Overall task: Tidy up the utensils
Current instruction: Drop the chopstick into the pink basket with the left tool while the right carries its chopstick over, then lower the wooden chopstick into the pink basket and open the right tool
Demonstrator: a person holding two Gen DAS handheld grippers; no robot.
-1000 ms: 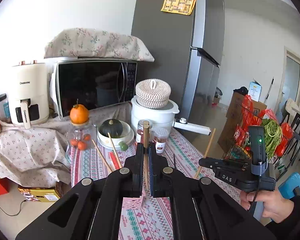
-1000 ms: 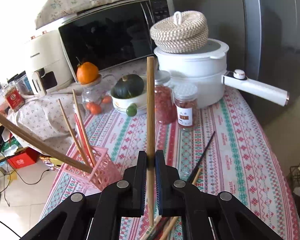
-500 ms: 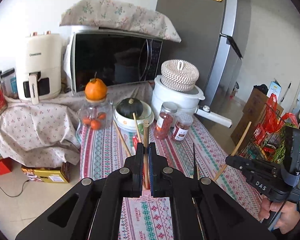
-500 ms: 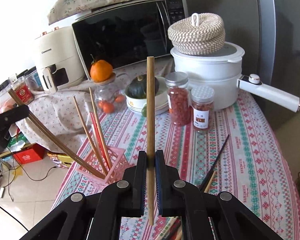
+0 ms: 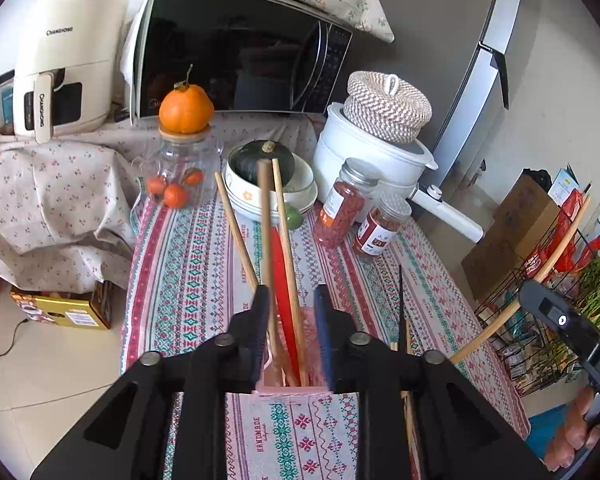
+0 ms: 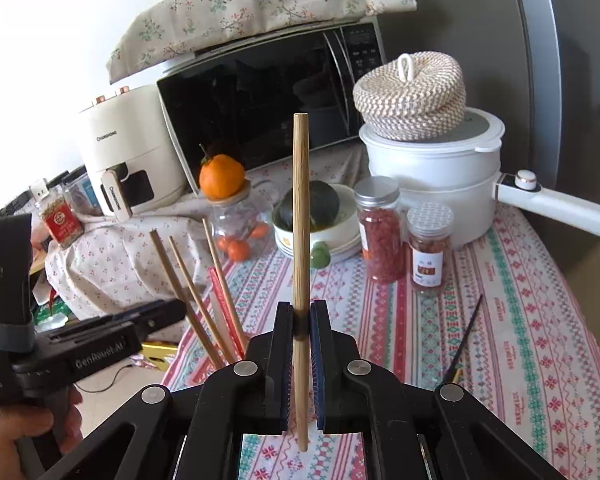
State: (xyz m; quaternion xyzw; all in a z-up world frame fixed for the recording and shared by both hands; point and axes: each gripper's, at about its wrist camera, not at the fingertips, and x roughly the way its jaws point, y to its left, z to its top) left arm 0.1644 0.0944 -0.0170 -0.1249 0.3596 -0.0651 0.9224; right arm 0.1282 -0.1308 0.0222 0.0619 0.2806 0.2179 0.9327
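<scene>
One bamboo chopstick (image 6: pixel 301 216) stands upright, pinched in my right gripper (image 6: pixel 301 322), and its pink holder (image 5: pixel 290 390) lies toward nine o'clock, directly under my left gripper (image 5: pixel 288 300), whose jaws gape empty around the chopsticks there.

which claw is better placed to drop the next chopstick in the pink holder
Right. The right claw is shut on a bamboo chopstick, held upright and ready to carry over. The left claw is open and empty, straddling the pink holder and the chopsticks in it.
</scene>
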